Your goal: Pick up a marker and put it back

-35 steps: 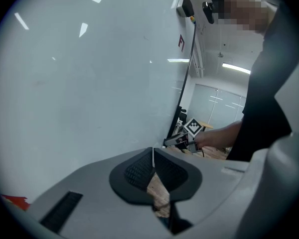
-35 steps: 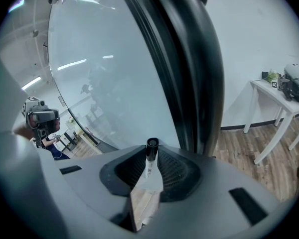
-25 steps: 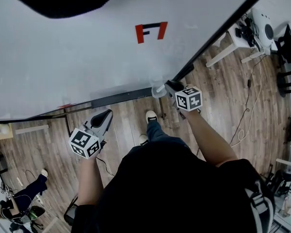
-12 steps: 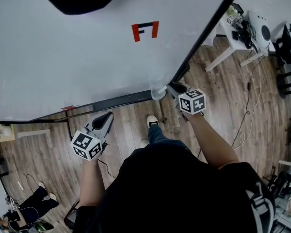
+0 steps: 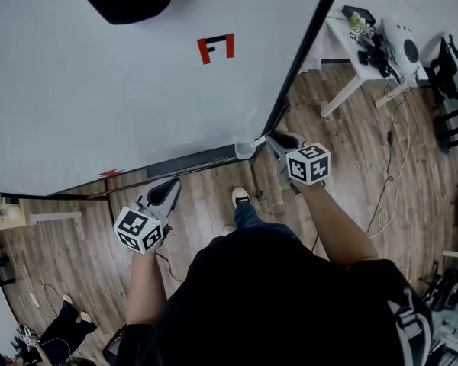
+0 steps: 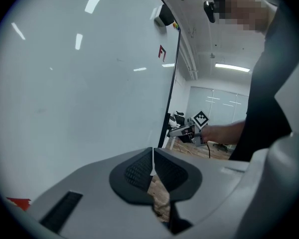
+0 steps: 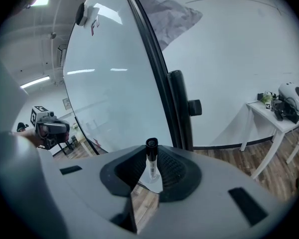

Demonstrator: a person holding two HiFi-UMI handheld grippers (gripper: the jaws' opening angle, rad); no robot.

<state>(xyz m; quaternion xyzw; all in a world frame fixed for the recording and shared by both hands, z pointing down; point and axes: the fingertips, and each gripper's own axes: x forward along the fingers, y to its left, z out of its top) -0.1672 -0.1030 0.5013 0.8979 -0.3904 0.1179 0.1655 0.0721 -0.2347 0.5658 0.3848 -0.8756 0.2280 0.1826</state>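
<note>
risen higher, right claw (image 7: 152, 167) pinches marker (image 7: 151, 151) between its jaws.

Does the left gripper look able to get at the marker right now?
Probably not: the marker sits clamped in the right gripper, well off to the side, and the left gripper has its jaws shut.

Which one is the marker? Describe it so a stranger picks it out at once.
Find the big whiteboard and follow its black frame down to the lower right corner, where the right gripper hangs. The marker stands gripped between that gripper's jaws: a slim white barrel with a black top, while the left gripper is shut on nothing.
</note>
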